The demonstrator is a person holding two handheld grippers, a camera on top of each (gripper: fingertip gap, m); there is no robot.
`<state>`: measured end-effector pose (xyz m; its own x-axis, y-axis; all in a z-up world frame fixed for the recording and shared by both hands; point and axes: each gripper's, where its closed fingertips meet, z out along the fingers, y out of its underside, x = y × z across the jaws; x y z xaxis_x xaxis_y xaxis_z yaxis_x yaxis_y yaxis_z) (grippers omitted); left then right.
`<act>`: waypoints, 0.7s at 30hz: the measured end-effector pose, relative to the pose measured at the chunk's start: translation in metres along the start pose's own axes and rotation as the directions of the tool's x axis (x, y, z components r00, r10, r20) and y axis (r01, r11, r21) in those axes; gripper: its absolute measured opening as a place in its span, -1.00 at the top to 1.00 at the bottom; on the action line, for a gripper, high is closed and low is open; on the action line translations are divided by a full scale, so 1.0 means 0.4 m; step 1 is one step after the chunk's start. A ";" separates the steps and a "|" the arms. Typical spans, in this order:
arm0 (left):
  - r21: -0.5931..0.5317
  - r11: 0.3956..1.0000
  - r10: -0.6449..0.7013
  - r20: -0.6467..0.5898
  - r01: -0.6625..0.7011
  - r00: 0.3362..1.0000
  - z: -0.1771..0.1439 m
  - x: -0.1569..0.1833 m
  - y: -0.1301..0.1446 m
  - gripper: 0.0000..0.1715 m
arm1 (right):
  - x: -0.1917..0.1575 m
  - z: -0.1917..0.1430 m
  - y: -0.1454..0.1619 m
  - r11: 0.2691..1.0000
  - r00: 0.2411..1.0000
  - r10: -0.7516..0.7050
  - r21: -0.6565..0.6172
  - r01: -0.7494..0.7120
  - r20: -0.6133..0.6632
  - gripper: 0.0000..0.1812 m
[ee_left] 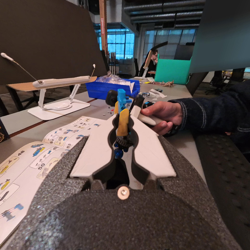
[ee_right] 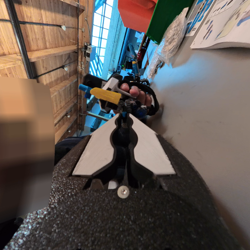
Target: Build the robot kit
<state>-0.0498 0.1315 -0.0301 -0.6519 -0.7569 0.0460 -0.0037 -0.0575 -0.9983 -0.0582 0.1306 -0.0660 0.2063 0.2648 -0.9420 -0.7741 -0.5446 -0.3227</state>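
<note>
My left gripper [ee_left: 123, 116] is shut on a small brick model [ee_left: 122, 125] with a yellow panel, light blue beams and black gears, held upright above the grey table [ee_left: 187, 147]. My right gripper [ee_right: 124, 115], rolled on its side, is shut on the lower black and blue end of the same model [ee_right: 106, 95]. In the left wrist view the right gripper [ee_left: 133, 108] comes in from the right, held by a hand [ee_left: 162, 113] in a dark denim sleeve. In the right wrist view the left gripper [ee_right: 108, 100] and its hand [ee_right: 135, 92] show behind the model.
An open instruction booklet [ee_left: 40, 148] lies on the table at the left. Behind stand a blue bin [ee_left: 102, 89] with plastic bags, a white stand [ee_left: 58, 106] bearing a dark board, and a green box [ee_left: 171, 71]. Small loose parts [ee_left: 109, 111] lie near the bin. A person sits far off. Only a small space, under 4 cm, lies between the two pairs of fingers.
</note>
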 end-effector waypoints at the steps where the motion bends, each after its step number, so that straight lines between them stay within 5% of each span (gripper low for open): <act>1: -0.027 1.000 0.013 0.005 -0.013 1.000 0.001 -0.001 0.008 0.85 | 0.007 -0.004 0.000 1.000 0.999 -0.021 -0.007 0.020 -0.026 0.93; 7: -0.138 0.988 0.071 0.030 -0.066 0.997 0.001 -0.013 0.043 0.85 | 0.037 -0.008 0.007 0.993 0.983 -0.113 -0.051 0.107 -0.146 0.93; 11: -0.030 0.995 0.095 0.080 -0.093 0.992 -0.011 -0.029 0.005 0.86 | 0.010 -0.003 -0.003 0.999 0.997 -0.053 -0.001 0.053 -0.052 0.93; 21: -0.010 0.993 0.118 0.120 -0.118 0.986 -0.005 -0.027 -0.003 0.86 | 0.004 -0.016 -0.028 0.997 1.000 0.002 0.074 -0.002 0.004 0.93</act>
<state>-0.0443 0.1411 -0.0293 -0.5518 -0.8312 -0.0683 0.0656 0.0384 -0.9971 -0.0456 0.1321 -0.0645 0.2024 0.2667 -0.9423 -0.8168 -0.4849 -0.3127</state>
